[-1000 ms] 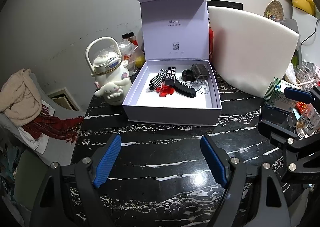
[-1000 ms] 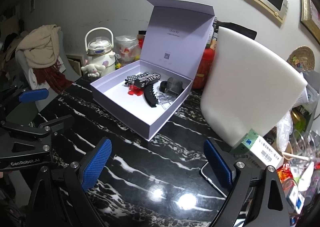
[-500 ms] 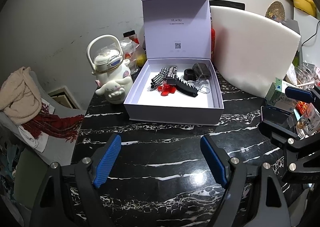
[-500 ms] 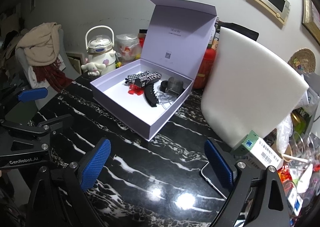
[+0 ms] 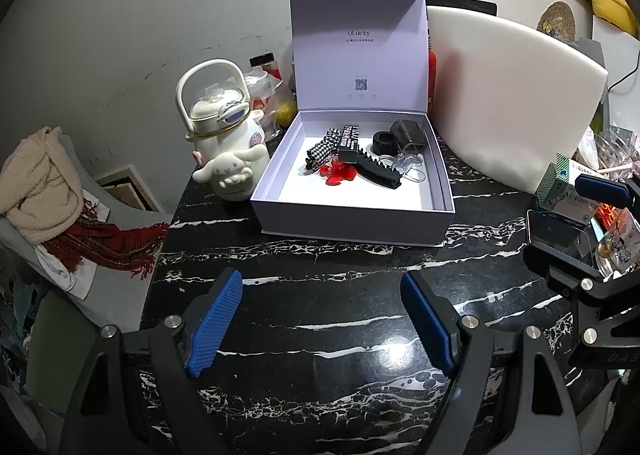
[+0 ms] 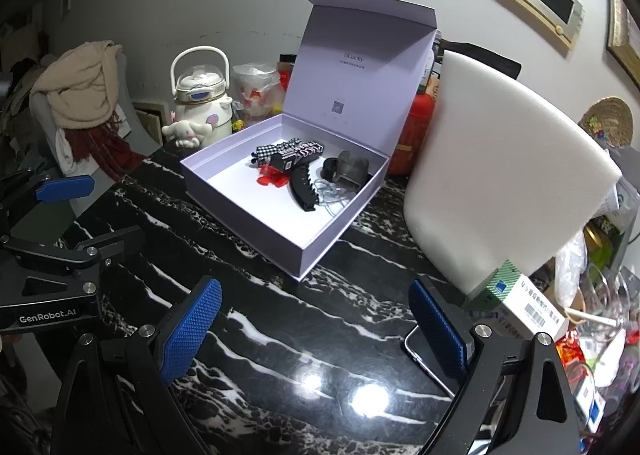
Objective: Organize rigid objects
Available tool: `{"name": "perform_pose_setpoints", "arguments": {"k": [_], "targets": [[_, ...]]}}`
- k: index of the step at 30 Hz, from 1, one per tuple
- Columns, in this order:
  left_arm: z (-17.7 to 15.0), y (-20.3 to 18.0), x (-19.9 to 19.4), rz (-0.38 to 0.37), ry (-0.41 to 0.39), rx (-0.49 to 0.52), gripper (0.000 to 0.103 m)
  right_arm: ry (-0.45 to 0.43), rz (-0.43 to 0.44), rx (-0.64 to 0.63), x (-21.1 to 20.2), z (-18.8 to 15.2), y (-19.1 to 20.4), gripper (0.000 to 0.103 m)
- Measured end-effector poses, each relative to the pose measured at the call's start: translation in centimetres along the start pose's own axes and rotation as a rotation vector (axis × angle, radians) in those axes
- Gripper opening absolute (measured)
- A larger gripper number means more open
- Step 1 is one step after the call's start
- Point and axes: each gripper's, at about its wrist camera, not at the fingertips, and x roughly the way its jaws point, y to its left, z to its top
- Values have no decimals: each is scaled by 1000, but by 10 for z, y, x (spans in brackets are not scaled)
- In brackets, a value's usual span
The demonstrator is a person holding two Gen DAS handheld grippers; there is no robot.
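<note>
A pale lilac gift box (image 5: 352, 225) (image 6: 240, 211) stands on the black marble table with its lid raised upright. Inside lie a black claw hair clip (image 5: 378, 171) (image 6: 302, 185), a checked bow (image 5: 323, 149), a red clip (image 5: 338, 174), a small black printed box (image 5: 349, 143), a dark ring (image 5: 383, 141), a dark translucent case (image 5: 409, 135) (image 6: 352, 171) and clear hair ties (image 5: 408, 167). My left gripper (image 5: 322, 323) hovers open over bare table in front of the box. My right gripper (image 6: 316, 331) hangs open nearer the table's right side, nothing between its fingers.
A white character kettle (image 5: 226, 143) stands left of the box. A large white foam board (image 5: 516, 103) leans behind on the right. A green-and-white carton (image 6: 516, 303), a phone (image 6: 424, 355) and clutter fill the right edge. A chair with scarves (image 5: 52, 195) is at left.
The views shifted only slightly; both grippers stay open and the box's contents are unmoved.
</note>
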Motion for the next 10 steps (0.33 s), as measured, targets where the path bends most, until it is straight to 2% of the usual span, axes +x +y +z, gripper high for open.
{"name": "perform_pose_setpoints", "arguments": {"k": [10], "targets": [[-3, -2, 8, -25, 15, -2, 82, 15, -9, 7, 6, -3, -2, 96]]}}
